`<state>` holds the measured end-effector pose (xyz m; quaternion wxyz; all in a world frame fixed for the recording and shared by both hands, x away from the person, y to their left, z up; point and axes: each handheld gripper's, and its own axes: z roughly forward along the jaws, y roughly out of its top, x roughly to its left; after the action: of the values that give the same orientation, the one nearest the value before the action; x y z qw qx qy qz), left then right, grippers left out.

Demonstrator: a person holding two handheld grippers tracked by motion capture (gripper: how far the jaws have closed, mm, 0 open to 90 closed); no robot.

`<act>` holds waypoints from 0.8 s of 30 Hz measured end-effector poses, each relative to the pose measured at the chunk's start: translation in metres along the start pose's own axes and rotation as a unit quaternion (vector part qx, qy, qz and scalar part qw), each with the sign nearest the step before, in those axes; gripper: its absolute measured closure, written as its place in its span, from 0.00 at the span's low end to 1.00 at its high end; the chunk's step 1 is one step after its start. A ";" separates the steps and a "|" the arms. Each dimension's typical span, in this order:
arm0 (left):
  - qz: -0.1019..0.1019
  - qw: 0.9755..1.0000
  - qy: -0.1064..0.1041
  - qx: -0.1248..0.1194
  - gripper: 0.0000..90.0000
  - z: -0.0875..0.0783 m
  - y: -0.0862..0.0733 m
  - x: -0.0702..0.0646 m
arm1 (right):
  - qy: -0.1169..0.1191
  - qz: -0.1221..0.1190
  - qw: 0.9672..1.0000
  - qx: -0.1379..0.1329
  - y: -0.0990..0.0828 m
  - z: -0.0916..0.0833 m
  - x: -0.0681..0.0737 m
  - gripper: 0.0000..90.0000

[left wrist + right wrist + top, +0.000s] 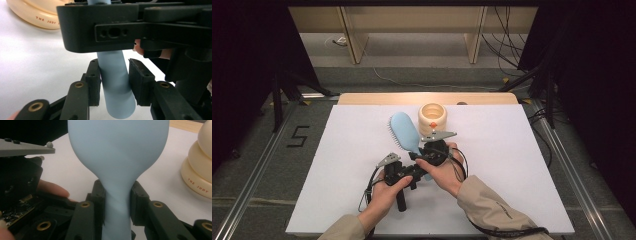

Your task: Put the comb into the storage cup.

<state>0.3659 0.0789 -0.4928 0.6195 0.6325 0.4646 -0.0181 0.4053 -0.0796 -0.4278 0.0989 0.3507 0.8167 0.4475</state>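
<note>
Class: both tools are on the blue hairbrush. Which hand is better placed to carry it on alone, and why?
Probably the right. The right tool clamps the hairbrush at the neck just below the head, near its bulk. The left tool sits around the handle's far end, so the head would likely droop.

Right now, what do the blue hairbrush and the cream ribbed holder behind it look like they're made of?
Blue hairbrush: probably moulded plastic, with a smooth, matte, even colour and soft shading. Cream ribbed holder: plastic or possibly glazed ceramic; its rounded stacked rings have a slight sheen and printed red lettering.
</note>
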 end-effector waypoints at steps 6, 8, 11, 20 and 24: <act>-0.020 1.000 -0.008 -0.007 0.73 -0.002 0.001 0.003 | 0.004 -0.005 1.000 -0.006 0.001 -0.001 0.001 0.78; -0.023 1.000 -0.009 -0.009 0.73 -0.002 0.001 0.003 | 0.004 -0.007 1.000 -0.009 0.001 -0.001 0.001 0.78; -0.026 1.000 -0.011 -0.011 0.73 -0.003 0.001 0.003 | 0.004 -0.010 1.000 -0.012 0.001 -0.001 0.002 0.78; -0.036 0.999 -0.020 -0.014 0.73 -0.003 0.001 0.004 | 0.004 -0.015 1.000 -0.015 0.001 -0.001 0.003 0.77; -0.039 0.999 -0.024 -0.015 0.73 -0.004 0.001 0.004 | 0.004 -0.017 1.000 -0.015 0.001 -0.001 0.003 0.76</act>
<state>0.3672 0.0843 -0.4934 0.6385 0.6039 0.4744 -0.0505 0.4037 -0.0779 -0.4258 0.1085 0.3336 0.8158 0.4598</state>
